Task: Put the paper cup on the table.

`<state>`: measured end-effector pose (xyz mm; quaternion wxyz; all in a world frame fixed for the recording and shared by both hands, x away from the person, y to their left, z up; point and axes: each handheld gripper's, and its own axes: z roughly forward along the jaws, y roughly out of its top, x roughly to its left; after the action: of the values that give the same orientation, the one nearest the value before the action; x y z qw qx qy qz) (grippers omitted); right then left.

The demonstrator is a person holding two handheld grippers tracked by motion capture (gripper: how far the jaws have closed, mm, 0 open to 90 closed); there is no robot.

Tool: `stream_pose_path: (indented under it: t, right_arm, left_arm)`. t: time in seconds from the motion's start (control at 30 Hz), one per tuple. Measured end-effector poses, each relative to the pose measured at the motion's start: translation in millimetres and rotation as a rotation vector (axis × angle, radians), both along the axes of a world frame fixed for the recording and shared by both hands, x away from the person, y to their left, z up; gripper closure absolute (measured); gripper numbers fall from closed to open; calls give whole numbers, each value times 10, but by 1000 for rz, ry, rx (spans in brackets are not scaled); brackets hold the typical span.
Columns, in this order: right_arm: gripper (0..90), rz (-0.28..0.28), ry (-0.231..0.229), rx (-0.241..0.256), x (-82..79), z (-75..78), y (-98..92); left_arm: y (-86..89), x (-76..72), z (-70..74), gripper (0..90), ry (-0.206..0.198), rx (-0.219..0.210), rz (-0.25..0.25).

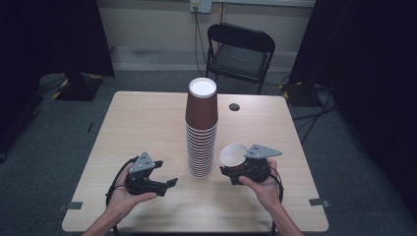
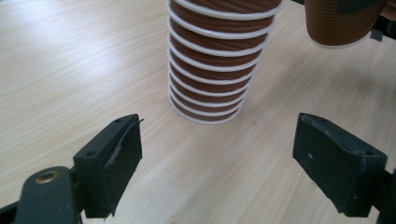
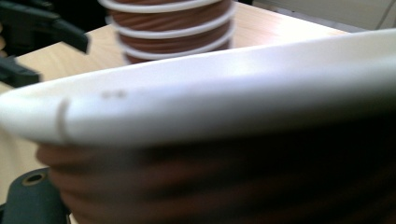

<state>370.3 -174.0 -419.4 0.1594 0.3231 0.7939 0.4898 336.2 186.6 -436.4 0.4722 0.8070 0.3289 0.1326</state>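
Tabletop [image 1: 147, 123]: pale wood-grain surface, seen from above; a small dark round spot [image 1: 234, 106] lies toward its far edge, at about 1 o'clock from the centre.

Cup stack [image 1: 201, 128]: tall column of nested brown ribbed paper cups with white rims, standing upright near the centre of the tabletop; the white inside of the top cup faces up. In the left gripper view its lower rims [image 2: 212, 70] stand straight ahead, at 12 o'clock from the jaws.

Left hand-held gripper [image 1: 164, 185]: held in the person's left hand at about 8 o'clock from the cup stack, near it but apart. Its two black jaws stand wide apart with bare tabletop between them, and grip nothing.

Right hand-held gripper [image 1: 236, 173]: held in the person's right hand at about 4 o'clock from the cup stack, clamped on the single cup.

Single cup [image 1: 234, 156]: brown ribbed paper cup with white rim, tilted so that its mouth faces up and toward the stack, just beside the stack's lower part; whether the two touch cannot be told. In the right gripper view its rim [image 3: 210, 102] lies close and blurred across the frame.

Folding chair [image 1: 239, 51]: black, beyond the far edge of the tabletop, at 12 o'clock.
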Motion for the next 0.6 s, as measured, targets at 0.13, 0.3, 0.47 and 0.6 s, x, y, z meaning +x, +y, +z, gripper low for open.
stream_pose_path:
  t: [0.13, 0.3, 0.47, 0.6]
  right_arm:
    - [108, -46, 15, 12, 122, -48, -63]
    - [107, -94, 21, 21, 241, -95, -107]
    - [107, -154, 19, 50, 415, -120, -125]
    - [106, -173, 24, 62, 572, -165, -105]
  left_arm:
    - [62, -9, -46, 157, 14, -14, 40]
    - [107, 2, -108, 159, 20, -17, 60]
    - [130, 15, -158, 160, 21, 10, 71]
    - [147, 7, -175, 160, 13, 2, 64]
